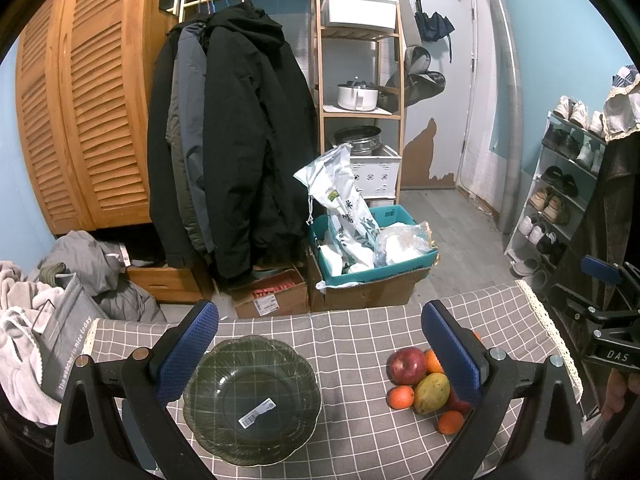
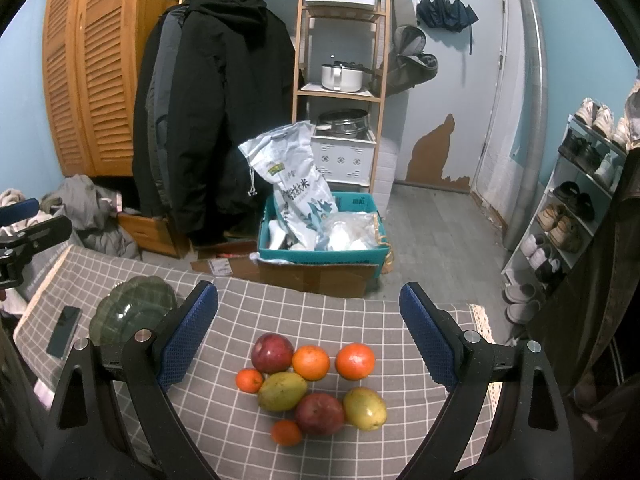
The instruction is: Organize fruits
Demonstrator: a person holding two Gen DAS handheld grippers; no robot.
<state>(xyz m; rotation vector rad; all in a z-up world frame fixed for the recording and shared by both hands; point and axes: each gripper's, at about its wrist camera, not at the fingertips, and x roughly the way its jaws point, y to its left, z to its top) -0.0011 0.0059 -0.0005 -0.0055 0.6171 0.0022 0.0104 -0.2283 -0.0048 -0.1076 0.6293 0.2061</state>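
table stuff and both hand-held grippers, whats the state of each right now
left hand-held gripper: open, empty, above the bowl
right hand-held gripper: open, empty, above the fruit
glass bowl: upright, empty, sticker inside
fruit pile: loose on the cloth, none in the bowl
phone: flat, screen dark
checked tablecloth: spread flat

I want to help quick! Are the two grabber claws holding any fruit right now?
Left gripper: open, holding nothing, over the dark green scalloped glass bowl.
Right gripper: open, holding nothing, above the fruit pile.
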